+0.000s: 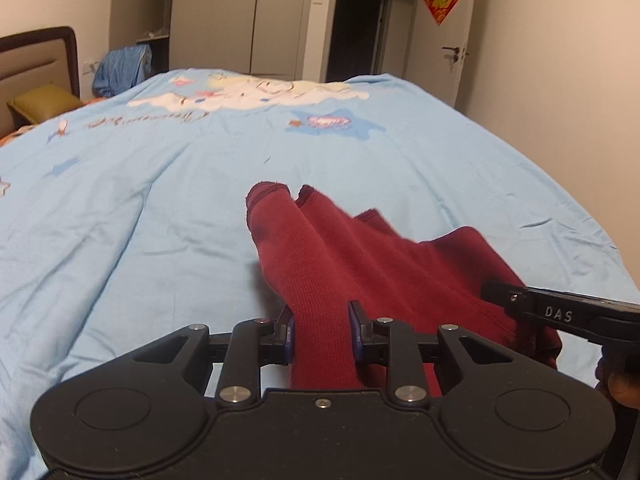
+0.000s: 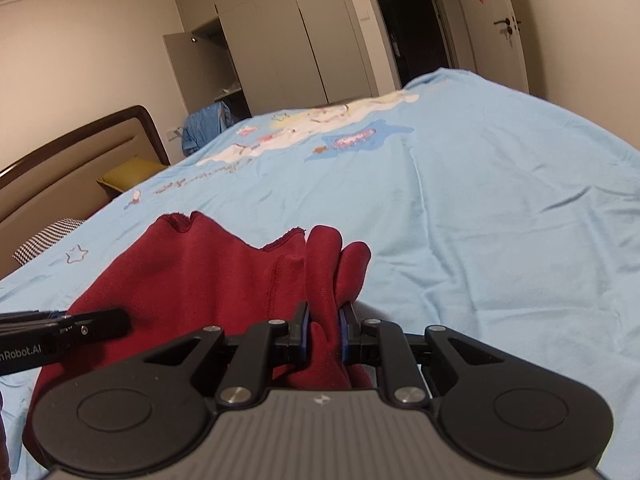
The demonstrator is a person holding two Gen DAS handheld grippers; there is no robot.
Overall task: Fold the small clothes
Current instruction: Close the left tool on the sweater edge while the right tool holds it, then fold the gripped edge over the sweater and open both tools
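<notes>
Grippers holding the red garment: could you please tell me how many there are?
2. The left gripper clamps a bunched fold of the red garment; the right gripper pinches another fold beside it, above the blue bedspread.

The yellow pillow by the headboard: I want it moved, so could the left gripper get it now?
Probably not: the left gripper is shut on the red garment, and the yellow pillow lies far across the bed.
</notes>
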